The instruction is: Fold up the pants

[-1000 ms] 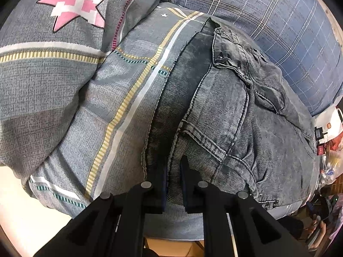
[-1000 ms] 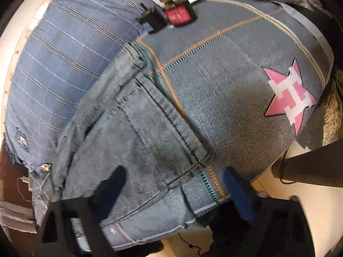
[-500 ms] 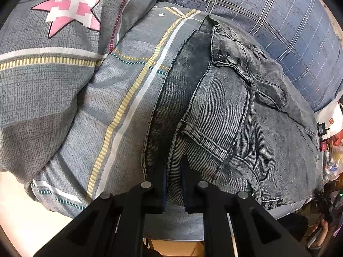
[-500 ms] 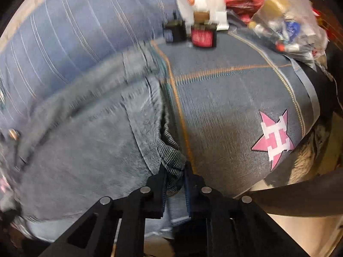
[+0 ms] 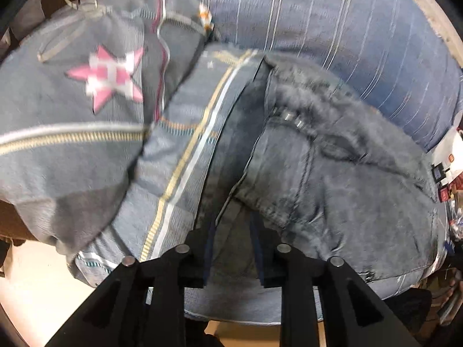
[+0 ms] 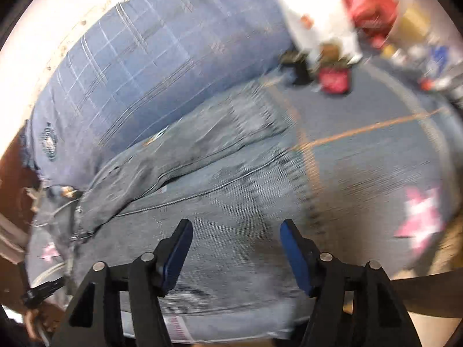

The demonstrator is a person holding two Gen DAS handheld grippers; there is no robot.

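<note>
Bed quilt carries the folded jeans flat, so your left tool and right tool, both just opening, hang released and empty above them.

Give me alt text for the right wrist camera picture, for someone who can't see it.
The right gripper hangs open over grey folded jeans lying on a grey bedspread with a pink star; its jaws have just been opening, with nothing between them. Behind lie a blue checked pillow and a blurred white bag.
</note>
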